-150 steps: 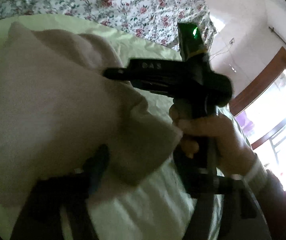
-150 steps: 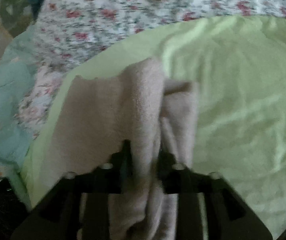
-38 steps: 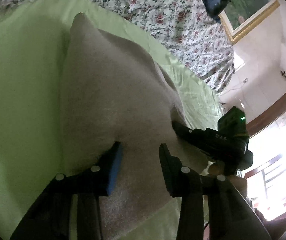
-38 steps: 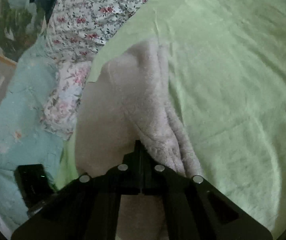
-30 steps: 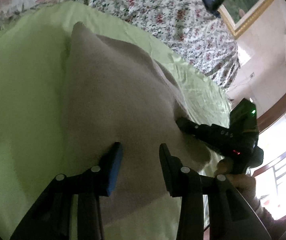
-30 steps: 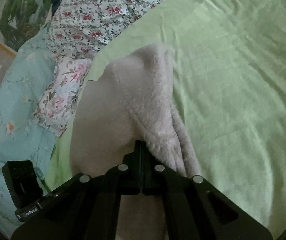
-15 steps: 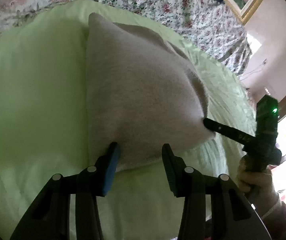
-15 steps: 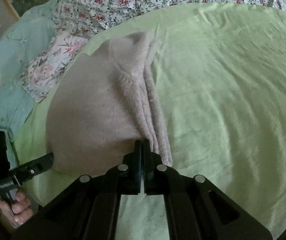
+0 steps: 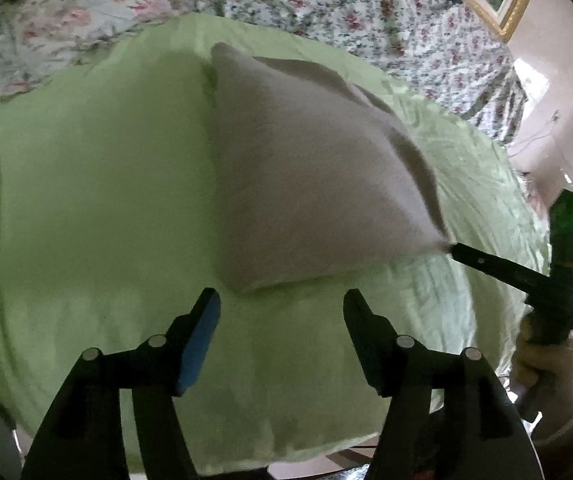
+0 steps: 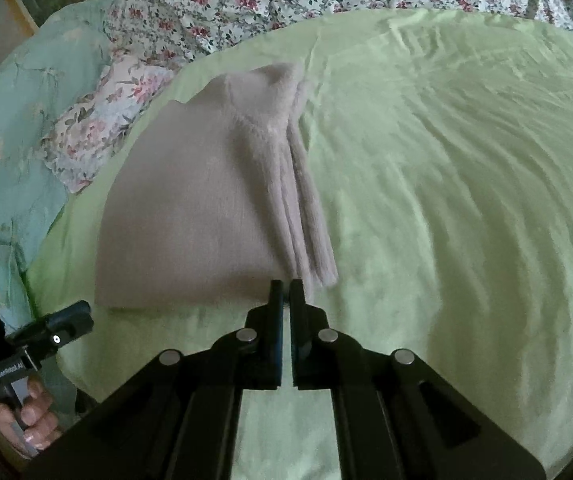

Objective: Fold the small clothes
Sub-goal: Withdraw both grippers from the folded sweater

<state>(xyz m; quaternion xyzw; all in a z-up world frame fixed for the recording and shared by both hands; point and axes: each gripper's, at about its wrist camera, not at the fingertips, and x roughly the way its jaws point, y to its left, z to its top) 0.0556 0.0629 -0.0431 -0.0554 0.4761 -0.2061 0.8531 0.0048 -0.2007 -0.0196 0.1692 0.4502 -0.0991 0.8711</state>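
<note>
Now the left gripper (image 9: 280, 312) is backed off with its jaws spread wide and nothing between them, just short of the near edge of the garment (image 9: 306, 176); half a second ago those jaws straddled that edge, so the cloth has been let go on this side; the right gripper (image 10: 285, 292) has its jaws nearly closed, a thin gap showing between them, with the tips at the garment's near right corner, and whether a wisp of cloth is still nipped there I cannot tell, since the corner is blurred in both views; a second ago it was clearly clamped on the fabric, so it looks to be withdrawing too; taken together, the fold seems laid down and this piece close to finished, barring a last smoothing; one garment is in view, a pale beige fleecy piece, lying flat as a rough rectangle with stacked layers along its right side, on the green sheet (image 10: 466, 200) of the bed; two grippers, one sheet; beyond lie a floral quilt (image 9: 326, 4) and one teal pillow (image 10: 10, 128).
</note>
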